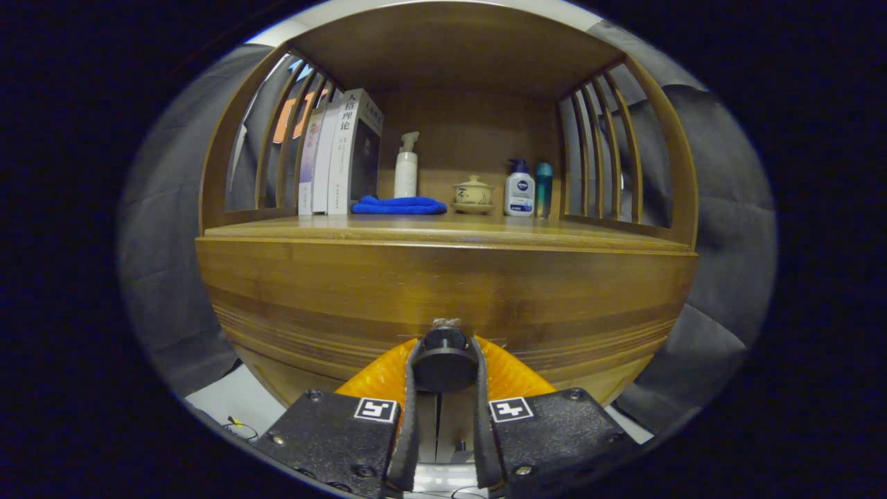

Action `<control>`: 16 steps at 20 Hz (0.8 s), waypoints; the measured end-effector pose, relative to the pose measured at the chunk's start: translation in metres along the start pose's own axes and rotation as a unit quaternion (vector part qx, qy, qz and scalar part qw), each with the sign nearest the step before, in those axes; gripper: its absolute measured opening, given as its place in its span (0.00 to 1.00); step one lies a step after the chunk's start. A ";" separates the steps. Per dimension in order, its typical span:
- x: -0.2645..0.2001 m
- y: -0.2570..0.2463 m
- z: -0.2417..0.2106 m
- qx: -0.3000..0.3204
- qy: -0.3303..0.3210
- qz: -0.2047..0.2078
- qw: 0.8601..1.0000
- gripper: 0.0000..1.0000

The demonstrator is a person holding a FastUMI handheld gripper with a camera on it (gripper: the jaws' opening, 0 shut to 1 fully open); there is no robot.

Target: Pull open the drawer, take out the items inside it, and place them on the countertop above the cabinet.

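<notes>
Jaws clamp one drawer knob (443,359); countertop (443,229) holds three books (339,156).

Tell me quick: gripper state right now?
Gripper: jaws closed on the drawer knob, one finger pressing each side.

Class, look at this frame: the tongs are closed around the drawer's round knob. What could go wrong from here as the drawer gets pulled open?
1. The tongs pinch only the small round knob, so a pull off the drawer's axis could slip them off.
2. The drawer front looks shut; a hard tug might jolt the cabinet.
3. That jolt could topple the pump bottle or lidded cup on the countertop.
</notes>
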State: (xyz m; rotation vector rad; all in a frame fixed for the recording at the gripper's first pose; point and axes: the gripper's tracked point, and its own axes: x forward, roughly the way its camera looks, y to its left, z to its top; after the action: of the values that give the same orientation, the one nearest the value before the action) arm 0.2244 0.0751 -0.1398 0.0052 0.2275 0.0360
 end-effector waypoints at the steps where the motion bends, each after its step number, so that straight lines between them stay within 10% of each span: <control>1: -0.002 0.000 0.000 -0.005 0.000 -0.001 1.000 0.34; 16: -0.090 -0.002 -0.030 -0.001 0.016 0.007 1.000 0.33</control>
State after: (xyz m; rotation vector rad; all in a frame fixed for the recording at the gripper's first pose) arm 0.1300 0.0694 -0.1486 0.0043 0.2598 0.0511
